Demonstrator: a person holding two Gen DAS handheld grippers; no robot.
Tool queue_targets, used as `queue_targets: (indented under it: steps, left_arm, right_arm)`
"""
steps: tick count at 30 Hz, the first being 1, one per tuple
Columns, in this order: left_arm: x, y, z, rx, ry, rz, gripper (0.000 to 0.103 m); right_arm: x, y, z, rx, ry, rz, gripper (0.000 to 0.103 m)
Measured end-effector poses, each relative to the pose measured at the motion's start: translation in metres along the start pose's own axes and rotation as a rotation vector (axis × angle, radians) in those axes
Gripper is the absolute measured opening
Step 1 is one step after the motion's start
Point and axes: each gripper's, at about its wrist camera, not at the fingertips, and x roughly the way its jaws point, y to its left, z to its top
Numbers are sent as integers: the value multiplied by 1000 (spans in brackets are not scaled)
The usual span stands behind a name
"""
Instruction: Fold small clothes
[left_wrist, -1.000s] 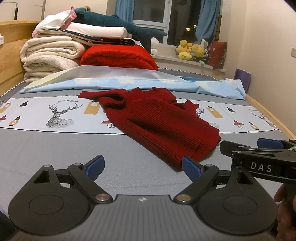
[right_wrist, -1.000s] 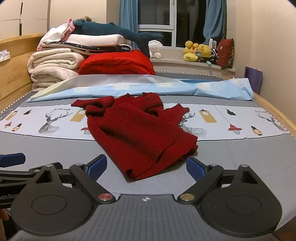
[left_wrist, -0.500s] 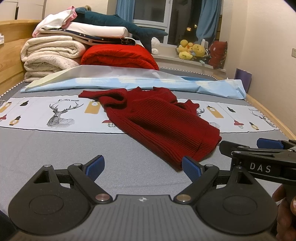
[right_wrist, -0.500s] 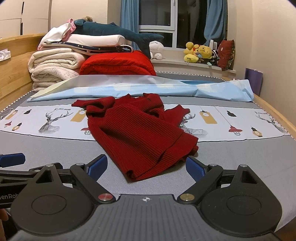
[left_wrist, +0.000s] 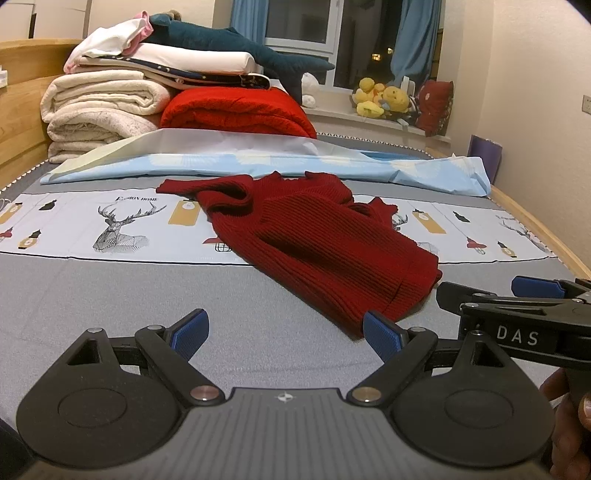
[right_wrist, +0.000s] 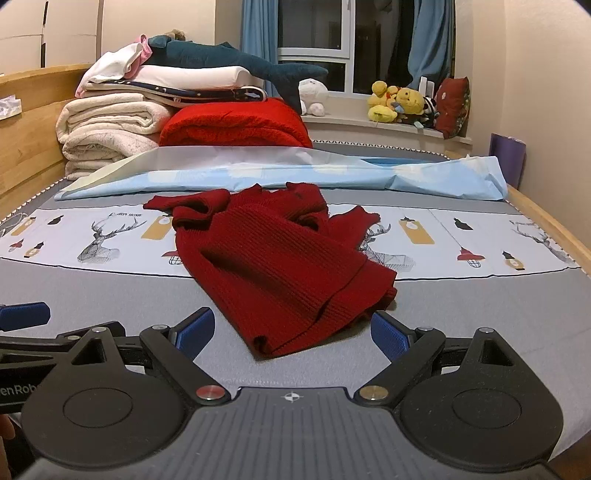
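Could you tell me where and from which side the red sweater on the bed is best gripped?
Probably at the bottom hem of the red sweater, its nearest edge. It lies crumpled on the bed with that edge doubled over and slightly raised, facing both open grippers. Come in low from the near side, the right gripper at the right corner, the left gripper at the left.

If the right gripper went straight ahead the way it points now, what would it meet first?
Most likely the near hem of the red sweater, which lies straight ahead between the open fingers of the right gripper; the gap to it is hard to judge.
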Motion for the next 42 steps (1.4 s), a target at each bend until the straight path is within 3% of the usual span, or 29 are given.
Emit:
queue_targets:
  steps: [28, 34, 40, 42]
  left_arm:
    - [2, 1, -3, 9, 8, 3, 93]
    - [1, 7, -2, -4, -2, 24, 93]
    - [8, 5, -6, 31, 26, 33, 78]
    - [12, 4, -8, 47, 45, 32, 64]
  right_arm:
    - [2, 3, -2, -18, 15, -6, 91]
    - [-4, -5, 10, 17, -37, -9, 86]
    - [-5, -50, 57, 13, -137, 23, 79]
    - [1, -66, 67, -8, -166, 20, 75]
